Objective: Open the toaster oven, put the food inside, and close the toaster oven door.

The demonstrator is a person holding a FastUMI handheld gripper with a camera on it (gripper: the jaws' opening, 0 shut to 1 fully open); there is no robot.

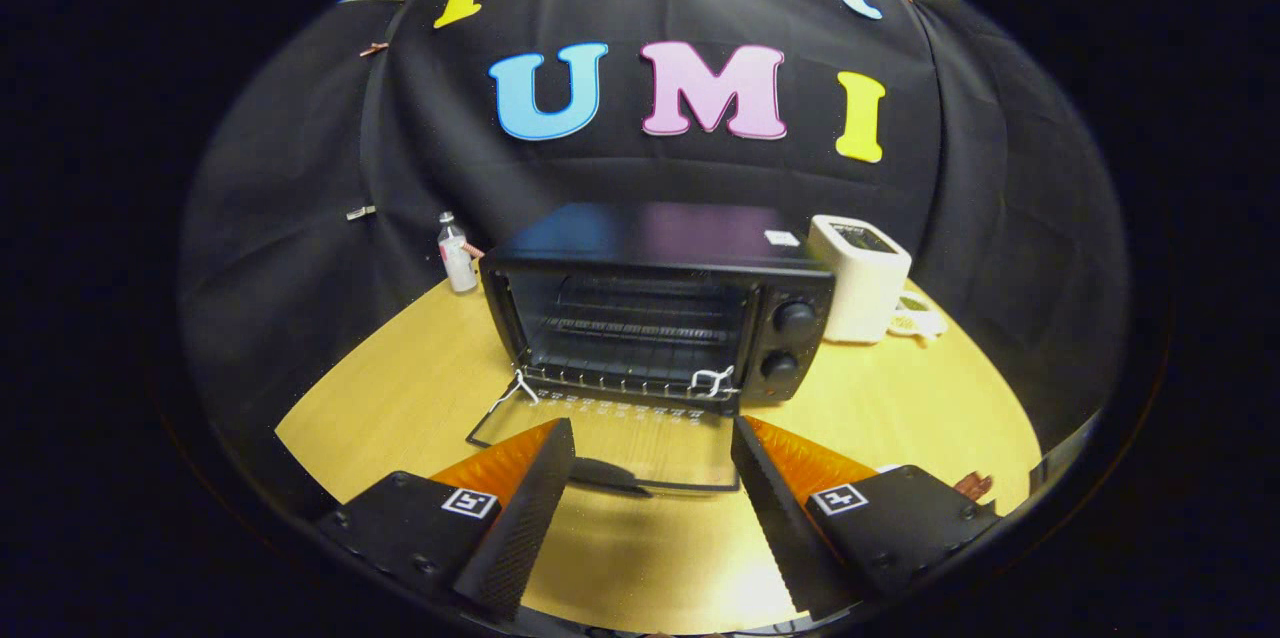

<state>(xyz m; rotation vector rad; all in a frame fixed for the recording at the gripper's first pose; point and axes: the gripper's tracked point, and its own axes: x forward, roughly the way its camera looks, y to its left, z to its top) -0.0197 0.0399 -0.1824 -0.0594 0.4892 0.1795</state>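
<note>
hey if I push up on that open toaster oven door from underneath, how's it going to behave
The door looks like a stiff glass panel in a thin frame, hinged at the toaster oven, so it would probably swing up rather than flex. Glass may be slippery, so contact could slide. The hand-held gripper is open, nothing between its fingers.

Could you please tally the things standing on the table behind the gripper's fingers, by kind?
Toaster oven, door down: 1
White appliance: 1
Small bottle: 1
Total: 3
Gripper open, holding nothing.
</note>
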